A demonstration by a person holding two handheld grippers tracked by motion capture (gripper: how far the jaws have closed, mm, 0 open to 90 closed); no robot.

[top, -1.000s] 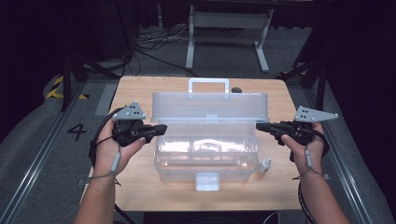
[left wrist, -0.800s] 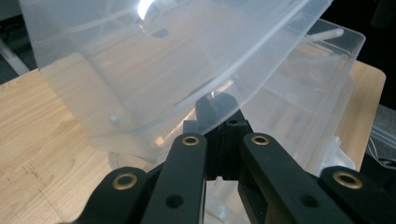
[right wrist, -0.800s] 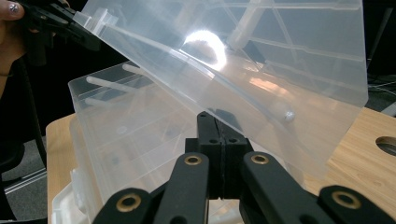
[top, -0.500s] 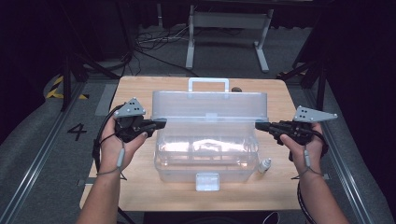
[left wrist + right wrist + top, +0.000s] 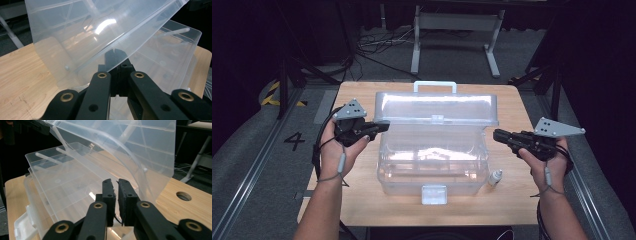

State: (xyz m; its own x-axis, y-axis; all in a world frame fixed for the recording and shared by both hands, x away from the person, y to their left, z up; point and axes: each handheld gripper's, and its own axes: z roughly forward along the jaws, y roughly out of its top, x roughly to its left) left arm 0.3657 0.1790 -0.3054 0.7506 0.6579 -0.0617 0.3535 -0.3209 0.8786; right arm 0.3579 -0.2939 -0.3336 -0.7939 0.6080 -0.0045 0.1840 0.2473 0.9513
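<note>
Clear plastic storage box [image 5: 432, 160] at the centre of the wooden counter [image 5: 362, 200], its hinged lid [image 5: 437, 107] raised and leaning back, so that the carrying handle [image 5: 435, 86] lies on the box's far side and the front latch [image 5: 434, 194] on its near side.

Left gripper [image 5: 381, 126], held in the person's left hand [image 5: 337, 150], meets the box at the left end of the lid. In the left gripper view the fingers [image 5: 117, 56] are pressed together with the lid's lower edge [image 5: 140, 30] crossing just over their tips; whether that edge is pinched between them cannot be told.

Right gripper [image 5: 497, 134], held in the right hand [image 5: 544, 160], stands just off the box's right end, apart from the plastic in the high view. Its fingers [image 5: 109, 190] have just been opening and now show a narrow slit between them, with nothing in it; in the right gripper view the box's open rim [image 5: 75, 147] and the lid's end wall [image 5: 160, 150] lie beyond the tips.

Small white bottle [image 5: 495, 177] on the counter just beside the box's near right corner. A round hole [image 5: 183, 195] in the counter lies to the right of the lid in the right gripper view.
</note>
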